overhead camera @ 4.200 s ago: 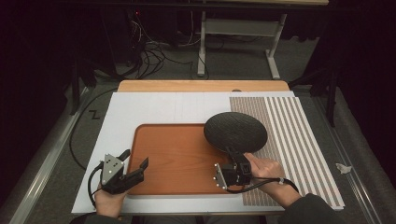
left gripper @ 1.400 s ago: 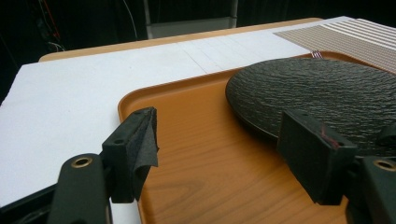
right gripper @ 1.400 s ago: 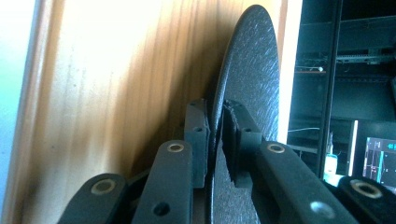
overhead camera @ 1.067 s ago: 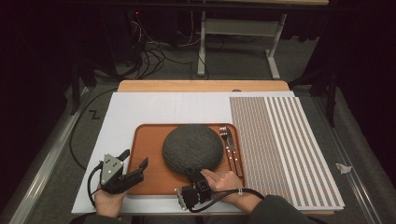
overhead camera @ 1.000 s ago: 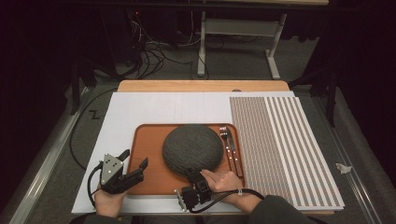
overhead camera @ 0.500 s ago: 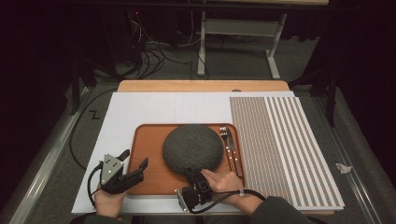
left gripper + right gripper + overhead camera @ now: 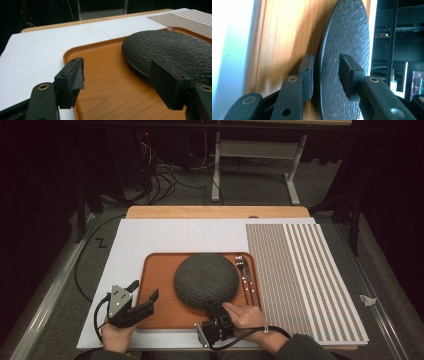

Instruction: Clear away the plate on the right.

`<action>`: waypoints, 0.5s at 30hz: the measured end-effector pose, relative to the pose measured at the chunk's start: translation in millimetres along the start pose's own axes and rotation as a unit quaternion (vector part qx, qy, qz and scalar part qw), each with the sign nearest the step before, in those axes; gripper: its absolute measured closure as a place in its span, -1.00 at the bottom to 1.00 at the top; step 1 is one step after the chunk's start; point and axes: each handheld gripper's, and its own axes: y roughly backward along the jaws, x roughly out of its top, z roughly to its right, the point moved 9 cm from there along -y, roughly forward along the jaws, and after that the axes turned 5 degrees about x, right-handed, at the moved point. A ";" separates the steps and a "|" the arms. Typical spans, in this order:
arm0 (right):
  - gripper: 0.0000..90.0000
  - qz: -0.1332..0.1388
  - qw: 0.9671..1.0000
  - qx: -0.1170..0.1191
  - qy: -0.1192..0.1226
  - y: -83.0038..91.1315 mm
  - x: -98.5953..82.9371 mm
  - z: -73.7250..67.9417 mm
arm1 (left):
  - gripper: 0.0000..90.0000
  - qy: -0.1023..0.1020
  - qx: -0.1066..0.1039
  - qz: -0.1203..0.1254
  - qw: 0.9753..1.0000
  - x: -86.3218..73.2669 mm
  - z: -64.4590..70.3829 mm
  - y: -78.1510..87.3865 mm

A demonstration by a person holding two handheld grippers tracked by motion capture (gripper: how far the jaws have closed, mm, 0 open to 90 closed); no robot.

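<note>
The right gripper [image 7: 214, 312] straddles the near rim of the black plate [image 7: 206, 279], jaws slightly parted, setting it on the wooden tray [image 7: 160, 305]; next comes withdrawal, while the left gripper [image 7: 142, 297] idles spread.

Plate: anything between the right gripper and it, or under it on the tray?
Nothing visible. The right gripper already straddles the near rim of the plate, one jaw on each face. The plate sits over the tray; the cutlery lies beside it, at the right.
</note>
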 end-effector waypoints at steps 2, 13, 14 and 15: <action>0.49 -0.002 1.000 -0.003 -0.001 0.2 -2.7 0.2 | -0.37 0.000 0.000 0.000 1.000 -0.1 0.0 -0.1; 0.43 -0.004 1.000 -0.006 -0.013 2.6 -9.9 -2.3 | -0.37 0.001 0.000 0.000 1.000 0.0 -0.1 0.0; 0.42 -0.005 1.000 -0.006 -0.013 2.9 -10.7 -2.0 | -0.37 0.001 -0.001 0.000 1.000 0.0 -0.1 0.0; 0.41 -0.005 1.000 -0.005 -0.014 3.2 -11.6 -2.3 | -0.37 0.001 -0.001 0.000 1.000 0.0 0.0 0.0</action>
